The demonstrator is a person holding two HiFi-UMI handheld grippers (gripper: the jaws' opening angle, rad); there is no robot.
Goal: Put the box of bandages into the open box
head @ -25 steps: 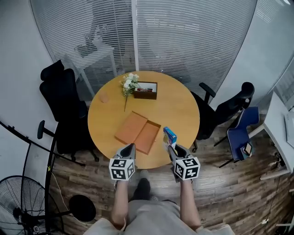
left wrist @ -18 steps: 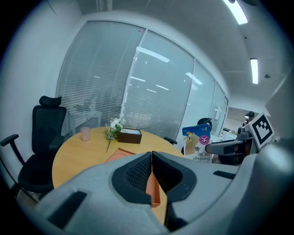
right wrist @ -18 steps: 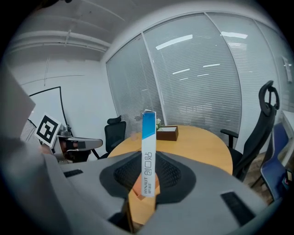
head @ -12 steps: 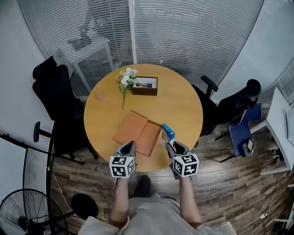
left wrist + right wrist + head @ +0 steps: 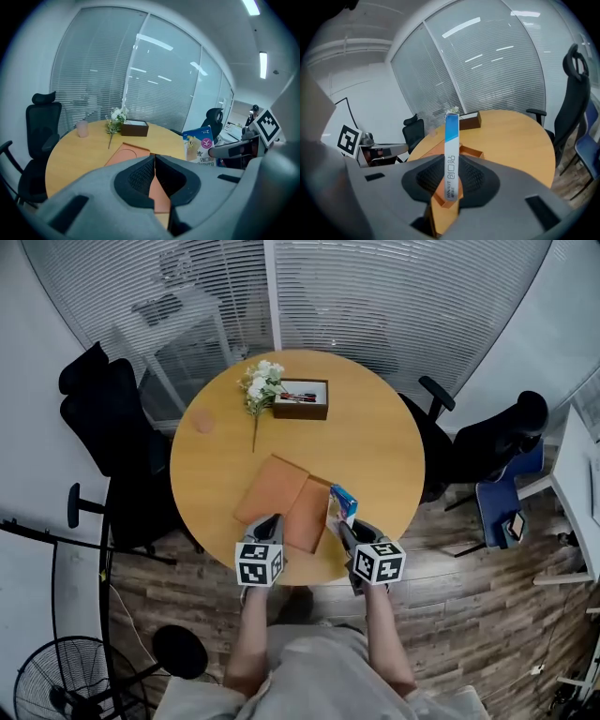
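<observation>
The right gripper is clenched on the upright box of bandages, just right of the open box on the tabletop, while the left gripper is closed and empty.

This is an office meeting room. Glass partitions with blinds enclose a round wooden surface ringed by black swivel chairs.
</observation>
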